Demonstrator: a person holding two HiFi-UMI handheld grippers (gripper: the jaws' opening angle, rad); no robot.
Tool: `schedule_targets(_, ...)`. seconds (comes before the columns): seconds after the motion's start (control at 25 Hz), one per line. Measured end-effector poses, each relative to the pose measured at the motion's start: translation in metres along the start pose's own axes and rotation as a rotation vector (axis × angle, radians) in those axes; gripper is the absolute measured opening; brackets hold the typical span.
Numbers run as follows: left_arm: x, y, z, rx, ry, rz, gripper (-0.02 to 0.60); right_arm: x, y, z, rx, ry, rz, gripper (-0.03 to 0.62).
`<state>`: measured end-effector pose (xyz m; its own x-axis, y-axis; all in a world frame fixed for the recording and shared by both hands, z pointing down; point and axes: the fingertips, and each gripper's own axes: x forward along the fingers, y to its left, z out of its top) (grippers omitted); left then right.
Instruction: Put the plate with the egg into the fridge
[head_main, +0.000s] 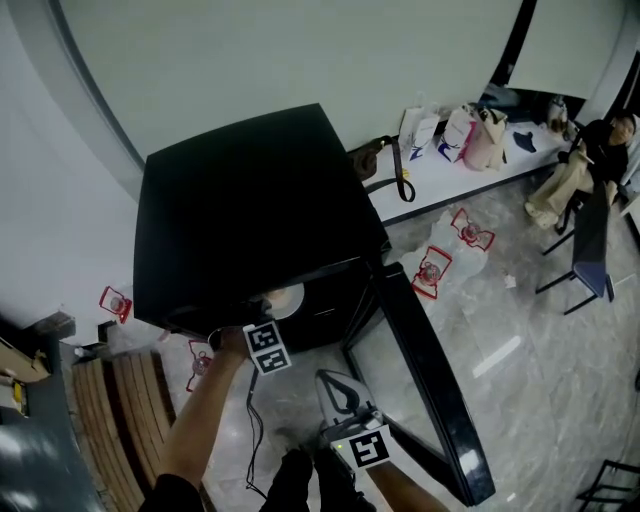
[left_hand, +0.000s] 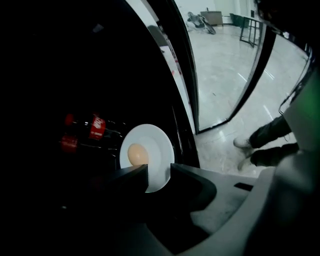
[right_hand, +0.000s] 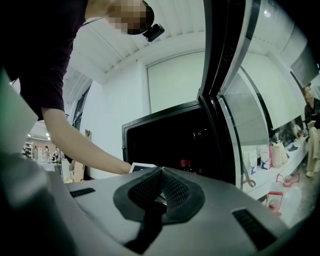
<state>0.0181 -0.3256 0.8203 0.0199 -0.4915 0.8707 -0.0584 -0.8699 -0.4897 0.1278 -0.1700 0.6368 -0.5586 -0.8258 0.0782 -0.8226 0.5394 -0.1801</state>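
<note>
A white plate (left_hand: 155, 150) with a brown egg (left_hand: 137, 154) on it lies inside the dark fridge (head_main: 240, 200). In the head view only a sliver of the plate (head_main: 285, 300) shows under the fridge's top. My left gripper (left_hand: 159, 172) points down at the plate from the fridge opening. Its jaws stand apart, with the plate's near rim showing in the gap and no pad pressing on it. In the head view the left gripper (head_main: 267, 340) is at the fridge's front edge. My right gripper (head_main: 333, 385) hangs back outside the fridge, level, with its pads (right_hand: 159, 175) closed on nothing.
Red-labelled cola bottles (left_hand: 82, 132) lie in the fridge left of the plate. The glass fridge door (head_main: 420, 380) stands open to the right. Red-and-white bags (head_main: 432, 272) lie on the marble floor beyond it. A wooden bench (head_main: 110, 420) is at the left.
</note>
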Motion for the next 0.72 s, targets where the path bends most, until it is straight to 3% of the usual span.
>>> schedule_targets(0.12,-0.044,-0.005,0.011,-0.184,-0.137,0.088,0.124,-0.003,-0.001,0.005,0.035,0.012,-0.015,0.006)
schedule_targets(0.24,-0.108,-0.012,0.016,-0.534,-0.364,0.143,0.119,-0.003,0.003,0.016,0.042,0.014,-0.024,0.006)
schedule_targets(0.32,-0.161,-0.013,0.012,-0.785,-0.542,0.156,0.027,-0.003,0.012,0.029,0.034,0.033,-0.025,0.006)
schedule_targets(0.4,-0.218,-0.011,0.005,-0.935,-0.697,0.186,0.011,-0.002,0.025,0.048,0.040,0.018,-0.019,0.007)
schedule_targets(0.52,-0.296,-0.010,0.001,-0.988,-0.875,0.231,0.011,-0.003,0.048,0.070,0.052,-0.049,-0.001,0.006)
schedule_targets(0.72,-0.362,-0.015,-0.019,-1.038,-1.002,0.279,0.010,-0.004,0.092,0.095,0.013,-0.076,0.046,0.006)
